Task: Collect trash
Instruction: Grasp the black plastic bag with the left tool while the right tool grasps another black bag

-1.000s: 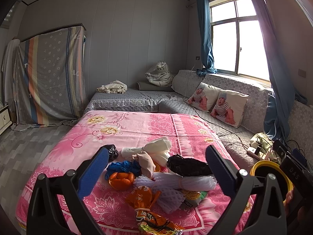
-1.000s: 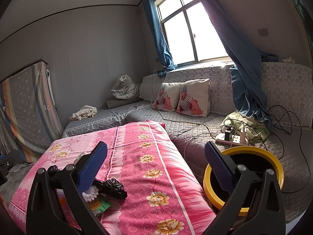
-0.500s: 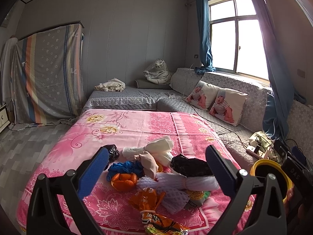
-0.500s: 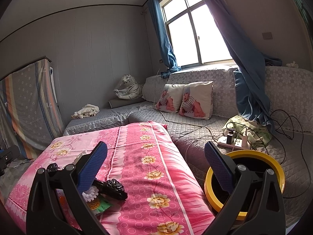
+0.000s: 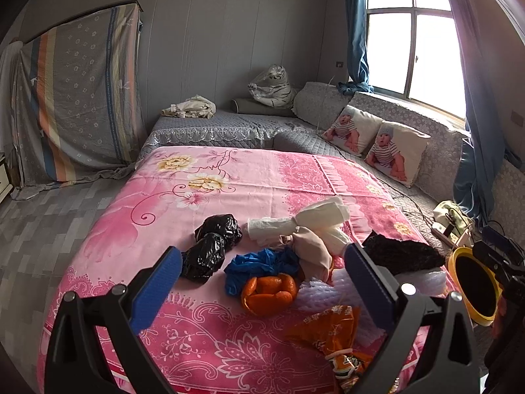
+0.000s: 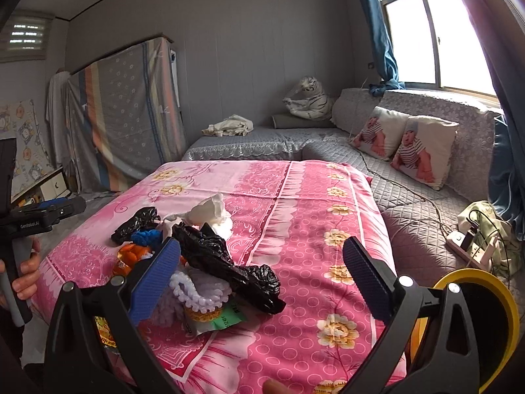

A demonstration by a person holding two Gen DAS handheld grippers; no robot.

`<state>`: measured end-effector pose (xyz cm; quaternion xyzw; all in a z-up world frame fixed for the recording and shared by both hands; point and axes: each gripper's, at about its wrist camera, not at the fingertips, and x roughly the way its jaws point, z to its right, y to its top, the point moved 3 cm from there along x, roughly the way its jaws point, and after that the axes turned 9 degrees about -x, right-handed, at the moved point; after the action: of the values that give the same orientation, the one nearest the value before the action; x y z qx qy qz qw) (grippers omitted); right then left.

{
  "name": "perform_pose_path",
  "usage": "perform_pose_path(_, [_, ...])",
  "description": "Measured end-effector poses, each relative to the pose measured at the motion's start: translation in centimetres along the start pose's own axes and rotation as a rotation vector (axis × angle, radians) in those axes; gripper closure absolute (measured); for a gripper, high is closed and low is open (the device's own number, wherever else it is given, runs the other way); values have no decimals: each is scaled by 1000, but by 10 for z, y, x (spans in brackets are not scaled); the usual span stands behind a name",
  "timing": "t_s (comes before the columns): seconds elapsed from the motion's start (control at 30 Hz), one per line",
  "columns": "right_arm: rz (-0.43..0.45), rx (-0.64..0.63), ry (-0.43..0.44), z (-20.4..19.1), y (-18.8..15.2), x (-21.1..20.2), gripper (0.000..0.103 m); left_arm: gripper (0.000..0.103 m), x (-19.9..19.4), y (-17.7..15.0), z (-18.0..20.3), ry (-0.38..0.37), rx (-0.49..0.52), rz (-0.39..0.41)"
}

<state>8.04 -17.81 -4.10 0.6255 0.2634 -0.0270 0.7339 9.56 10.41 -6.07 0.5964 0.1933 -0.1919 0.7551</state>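
Trash [image 5: 288,262] lies heaped on the pink bedspread [image 5: 210,177] left of the yellow bin [image 6: 485,308]; with both my jaws spread empty, I should pinch one loose piece cleanly.

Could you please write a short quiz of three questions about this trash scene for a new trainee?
1. True or false: the left gripper is shut on the orange peel.
2. Which colour is the bin rim? A green, B yellow, C red.
3. Fill in: the trash lies on a ____ flowered blanket.

Key: 1 false, both grippers are open and hold nothing. 2 B. 3 pink.
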Motion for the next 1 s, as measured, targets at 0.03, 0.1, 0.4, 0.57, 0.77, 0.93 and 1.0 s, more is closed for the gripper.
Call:
perform_pose_path(0.03, [-17, -28, 22, -4, 2, 7, 8, 7, 7, -1, -3, 4, 25, -21])
perform_pose_path(0.1, [-37, -47, 63, -7, 8, 17, 8, 7, 22, -3, -9, 6, 63, -63])
perform_pose_path(0.4, [-179, -125, 239, -23, 29, 63, 8, 7, 85, 2, -49, 27, 97, -217])
perform_pose_path(0.57, [-267, -171, 328, -33, 29, 87, 8, 7, 123, 13, -64, -8, 71, -324])
perform_pose_path(0.77, [-303, -209, 372, -44, 30, 105, 8, 7, 156, 23, -78, -20, 42, -371])
perform_pose_path(0.93, [-353, -204, 414, -45, 30, 121, 8, 7, 171, 22, -80, -24, 41, -390])
perform_pose_path(1.0, [-375, -203, 436, -47, 27, 126, 12, 7, 173, 20, -77, -45, 45, -402])
